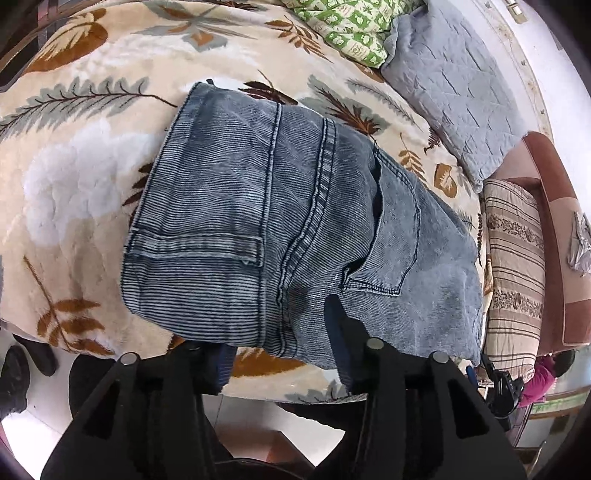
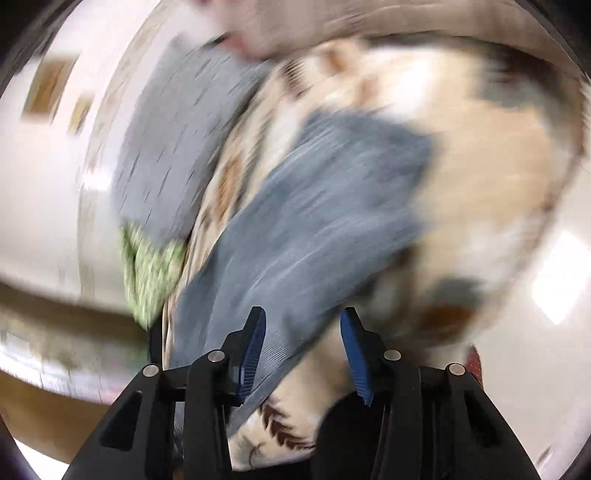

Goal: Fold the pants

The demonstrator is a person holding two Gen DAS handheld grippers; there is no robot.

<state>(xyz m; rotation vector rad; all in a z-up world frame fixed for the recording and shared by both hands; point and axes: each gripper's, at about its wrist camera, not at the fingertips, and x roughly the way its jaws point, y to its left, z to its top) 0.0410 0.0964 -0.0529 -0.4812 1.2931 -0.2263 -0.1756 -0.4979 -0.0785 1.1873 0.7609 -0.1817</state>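
The blue-grey denim pants lie folded into a compact bundle on the leaf-patterned blanket, back pocket and seam facing up. My left gripper sits at the bundle's near edge; its left finger is hidden under the denim, its right finger lies over it, jaws wide apart. In the right wrist view, which is heavily blurred by motion, the pants stretch away from my right gripper, whose blue pads stand apart with denim between them, not clamped.
A grey quilted pillow and a green patterned cloth lie at the far side of the bed. A striped folded blanket and a brown piece of furniture stand to the right. Floor shows below the bed edge.
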